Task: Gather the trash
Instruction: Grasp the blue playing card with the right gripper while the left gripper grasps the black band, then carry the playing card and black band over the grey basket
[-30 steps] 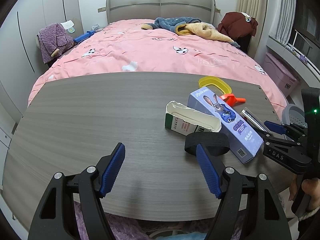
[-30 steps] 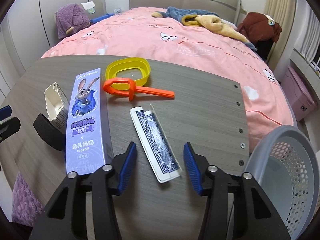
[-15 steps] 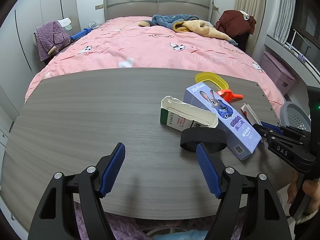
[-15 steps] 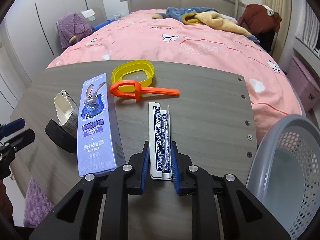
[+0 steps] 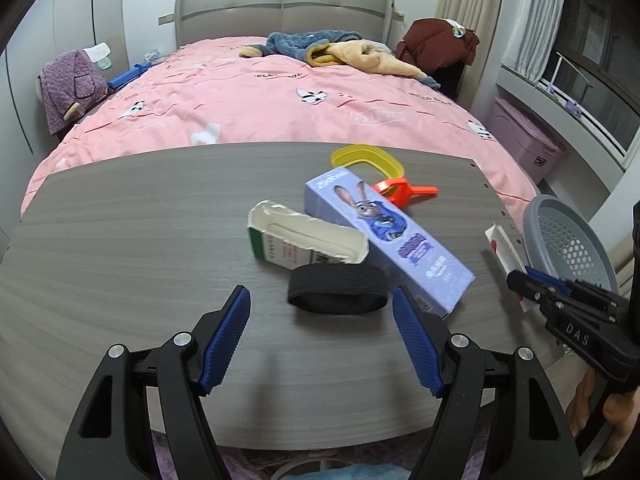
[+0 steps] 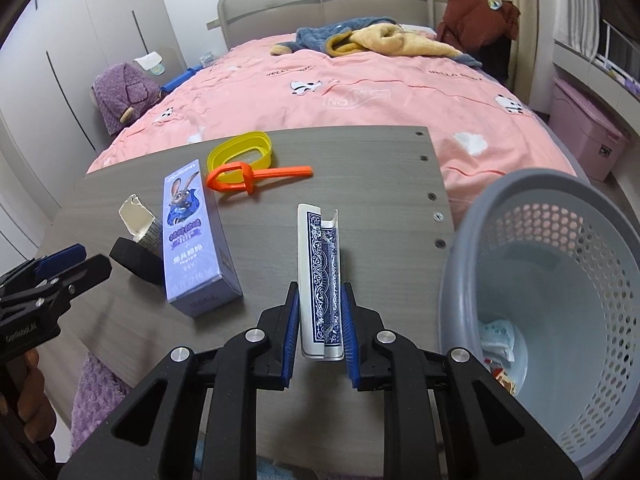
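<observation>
"DAS" is stamped on the right gripper [image 5: 520, 280]. The pink bedspread [image 6: 360, 92] reads "HELLO" and "NO MI…". The purple rabbit box [image 6: 192, 236] has "TOOTOO".

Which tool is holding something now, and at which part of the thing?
The right tool is shut on the playing card box, gripping its near end by the two long sides. The left tool is open and holds nothing.

bed [image 5: 280, 100]: pink cover, beyond worktop | blue and yellow blankets [image 5: 332, 50]: heaped near headboard | purple garment [image 6: 124, 94]: left of bed | pink storage box [image 6: 588, 136]: right, by window
</observation>
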